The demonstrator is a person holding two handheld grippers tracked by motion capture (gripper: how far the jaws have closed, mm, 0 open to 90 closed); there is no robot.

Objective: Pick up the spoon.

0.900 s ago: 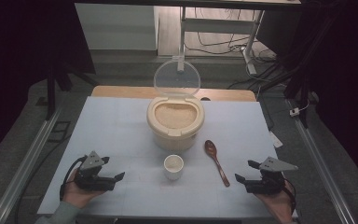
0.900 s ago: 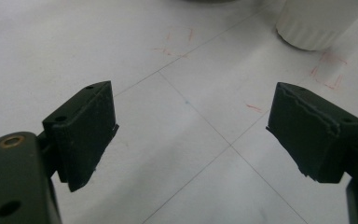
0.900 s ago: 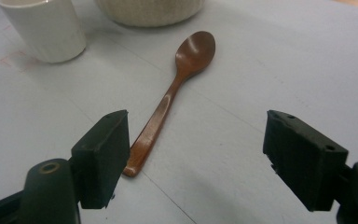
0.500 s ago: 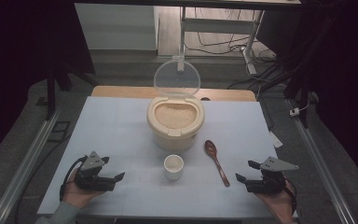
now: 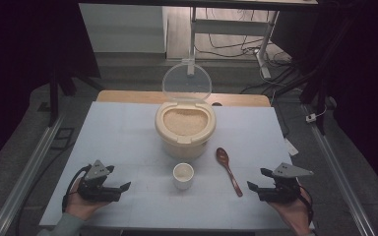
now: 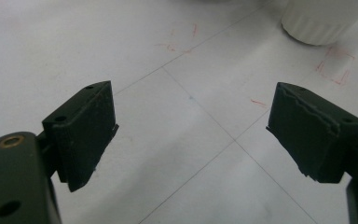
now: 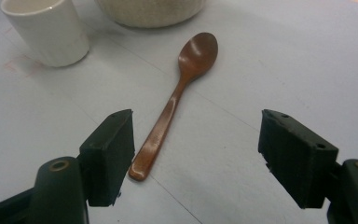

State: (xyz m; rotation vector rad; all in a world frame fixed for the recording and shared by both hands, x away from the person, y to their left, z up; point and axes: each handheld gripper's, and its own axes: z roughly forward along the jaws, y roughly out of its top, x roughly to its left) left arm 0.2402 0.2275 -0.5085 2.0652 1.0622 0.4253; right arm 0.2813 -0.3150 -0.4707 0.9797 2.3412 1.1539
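Observation:
A cream rice container point(image 5: 184, 129) full of rice stands mid-table, its clear round lid point(image 5: 186, 82) tipped up behind it. In front of it sits a small white cup point(image 5: 183, 175) point(image 7: 49, 29). A brown wooden spoon point(image 5: 229, 171) point(image 7: 175, 96) lies flat to the cup's right, bowl pointing away from me. My left gripper point(image 5: 121, 189) point(image 6: 191, 133) rests open near the front left, nothing between its jaws, the cup's base point(image 6: 321, 21) ahead of it. My right gripper point(image 5: 255, 187) point(image 7: 196, 156) is open at the front right, with the spoon's handle end just before its jaws.
The pale tabletop point(image 5: 118, 137) carries faint pencil lines and red marks point(image 6: 335, 67). A wooden strip point(image 5: 128, 96) runs along its far edge. Metal rails point(image 5: 34, 162) flank both sides. Beyond are a desk frame point(image 5: 266, 37) and floor cables.

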